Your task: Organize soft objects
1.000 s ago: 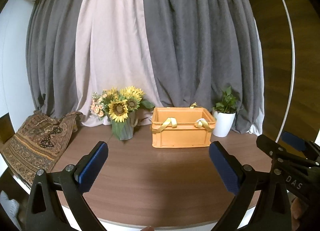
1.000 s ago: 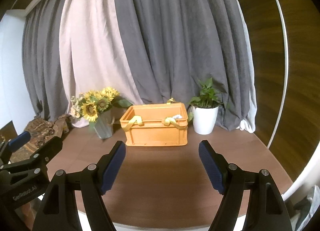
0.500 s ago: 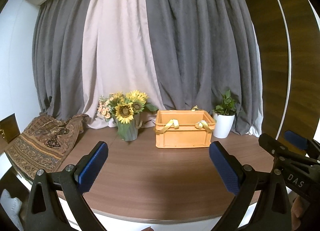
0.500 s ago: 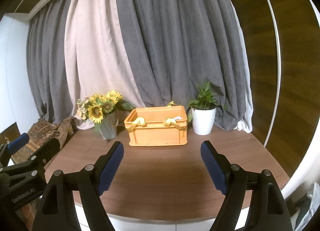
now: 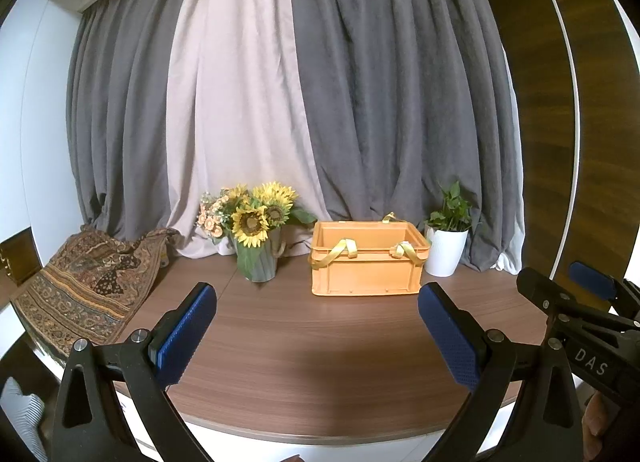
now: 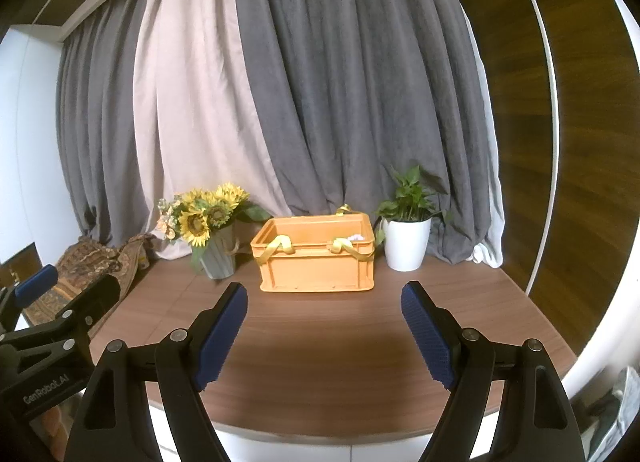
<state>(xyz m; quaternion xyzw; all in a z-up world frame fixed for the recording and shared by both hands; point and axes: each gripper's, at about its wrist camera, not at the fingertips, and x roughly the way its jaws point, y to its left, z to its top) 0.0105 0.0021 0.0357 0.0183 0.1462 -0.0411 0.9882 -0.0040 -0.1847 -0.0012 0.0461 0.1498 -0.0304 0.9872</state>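
So the setup: a round wooden table (image 5: pixel 320 350) pushed up against a wall of grey and pale pink curtains (image 5: pixel 280 102). The orange crate (image 5: pixel 366 262) sits toward the back of the table, a bit right of middle, with yellow straps (image 5: pixel 347 248) draped over its front rim. From the right side you can just make out something small and pale (image 6: pixel 356 237) peeking over the rim in the crate's back right corner, too small to say what it is.

Just left of the crate is a grey vase of sunflowers (image 5: pixel 256 230), close to it but not touching. On the other side a little green plant in a white pot (image 5: pixel 446 250) stands right beside the crate's corner. Way over at the left edge of the table there's a patterned brown cloth (image 5: pixel 88 286) lying crumpled, partly hanging off the edge, well apart from the crate.

The person holds both tools low at the near edge of the table, side by side, pointing at the crate. The left gripper (image 5: pixel 318 336) has its blue pads spread wide with nothing between them, just bare tabletop. The right gripper (image 6: pixel 324 336) is the same story: jaws wide apart, empty, not touching anything. Each one shows up at the edge of the other's camera, so they're pretty close together. Both are well short of the crate.
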